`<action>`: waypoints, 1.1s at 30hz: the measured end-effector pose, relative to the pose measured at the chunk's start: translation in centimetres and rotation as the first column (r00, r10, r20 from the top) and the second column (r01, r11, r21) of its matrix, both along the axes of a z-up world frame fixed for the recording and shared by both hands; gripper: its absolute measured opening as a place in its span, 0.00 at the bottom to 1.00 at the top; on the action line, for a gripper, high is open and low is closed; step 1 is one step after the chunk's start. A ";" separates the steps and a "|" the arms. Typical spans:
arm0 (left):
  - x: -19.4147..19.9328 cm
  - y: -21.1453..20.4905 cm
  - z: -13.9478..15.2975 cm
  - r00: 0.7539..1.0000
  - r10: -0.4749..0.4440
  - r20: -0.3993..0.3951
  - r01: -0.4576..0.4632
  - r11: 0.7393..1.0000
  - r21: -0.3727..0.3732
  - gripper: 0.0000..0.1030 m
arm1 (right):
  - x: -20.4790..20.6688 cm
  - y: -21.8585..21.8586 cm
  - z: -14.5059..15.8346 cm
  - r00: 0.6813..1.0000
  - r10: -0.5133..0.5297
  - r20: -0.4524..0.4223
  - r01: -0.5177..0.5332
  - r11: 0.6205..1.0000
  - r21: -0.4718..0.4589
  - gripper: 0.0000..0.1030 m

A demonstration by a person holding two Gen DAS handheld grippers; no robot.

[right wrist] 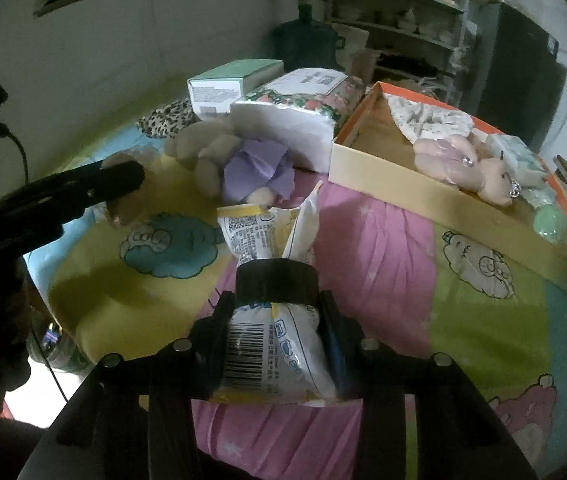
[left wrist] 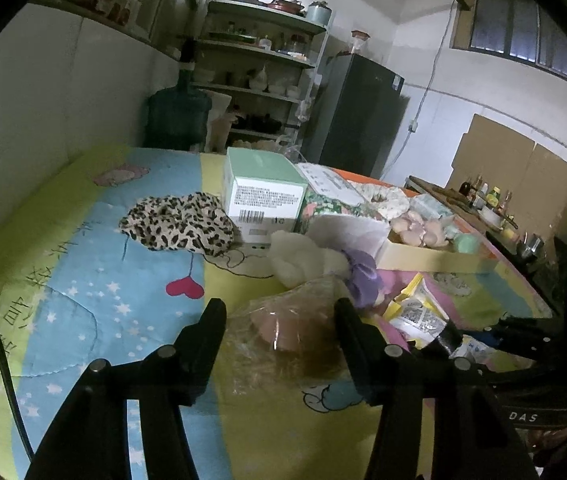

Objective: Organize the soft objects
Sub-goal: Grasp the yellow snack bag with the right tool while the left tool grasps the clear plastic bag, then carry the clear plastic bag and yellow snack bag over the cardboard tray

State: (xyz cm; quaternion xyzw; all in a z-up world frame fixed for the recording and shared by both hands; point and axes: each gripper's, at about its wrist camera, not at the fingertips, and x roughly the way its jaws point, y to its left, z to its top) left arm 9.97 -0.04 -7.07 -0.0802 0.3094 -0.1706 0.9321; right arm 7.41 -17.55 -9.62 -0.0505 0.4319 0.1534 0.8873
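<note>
My left gripper [left wrist: 279, 312] is open, its fingers on either side of a clear bag holding a brown soft item [left wrist: 291, 332] on the bedspread. My right gripper [right wrist: 275, 280] is shut on a yellow and white tissue packet [right wrist: 271, 336] and holds it just over the quilt. A cream plush toy with a purple bow [right wrist: 239, 160] lies ahead; it also shows in the left wrist view [left wrist: 307, 258]. An open cardboard box [right wrist: 443, 196] with soft toys and cloth stands at the right. A leopard-print cloth [left wrist: 179, 222] lies at the far left.
A green and white carton [left wrist: 263, 196] and a floral tissue pack [right wrist: 303, 116] stand behind the plush. The left gripper's arm [right wrist: 63, 192] reaches in from the left. A wall runs along the left; shelves, a water jug [left wrist: 177, 116] and a fridge [left wrist: 357, 116] stand behind.
</note>
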 end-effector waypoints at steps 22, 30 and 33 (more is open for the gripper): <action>0.1 -2.5 5.6 0.993 -0.019 0.116 0.016 0.999 0.031 0.54 | -0.8 -2.9 5.1 0.982 -0.130 0.138 0.110 0.984 0.143 0.40; 0.9 -4.7 7.3 0.988 -0.040 0.151 0.031 0.998 0.056 0.54 | -0.8 -5.9 6.2 0.963 -0.199 0.181 0.167 0.970 0.177 0.40; 1.3 -5.7 7.9 0.986 -0.051 0.161 0.042 0.998 0.056 0.54 | -0.6 -6.8 6.6 0.955 -0.223 0.194 0.187 0.965 0.185 0.40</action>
